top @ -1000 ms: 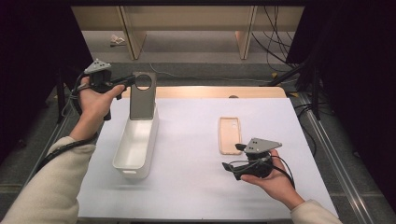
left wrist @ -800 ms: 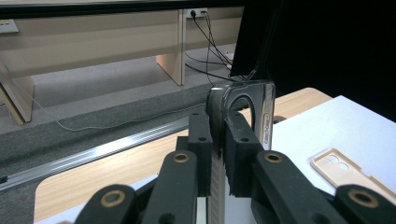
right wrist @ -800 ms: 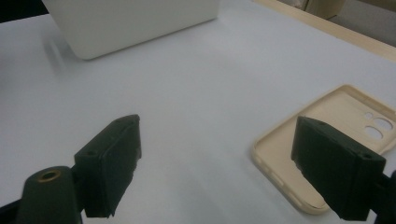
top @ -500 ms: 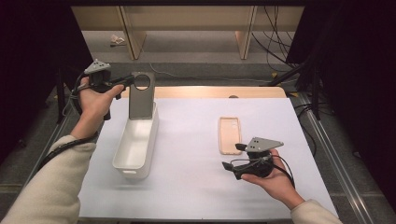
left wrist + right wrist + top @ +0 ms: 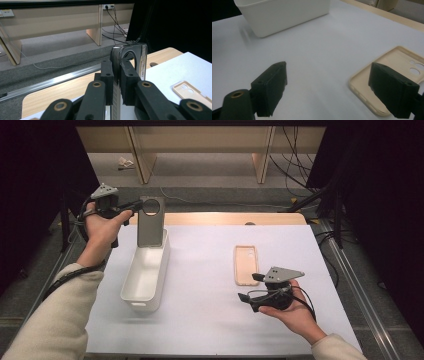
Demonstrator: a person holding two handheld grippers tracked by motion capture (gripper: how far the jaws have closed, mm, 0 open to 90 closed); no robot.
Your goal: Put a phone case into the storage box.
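While the left gripper (image 5: 131,208) pinches the upper edge of a grey phone case (image 5: 149,222), its jaws pressed tight on either side of the rim beside the round camera cut-out, the case hangs upright over the far end of the white bin (image 5: 146,275), its lower edge at or just inside the bin's rim; contact cannot be told. The bin stands on the left part of the white table mat (image 5: 200,320). The right gripper (image 5: 250,287) rests in the right hand (image 5: 295,312), jaws spread wide and holding nothing, just beside the near end of a beige phone case (image 5: 246,265) lying flat, hollow side up.
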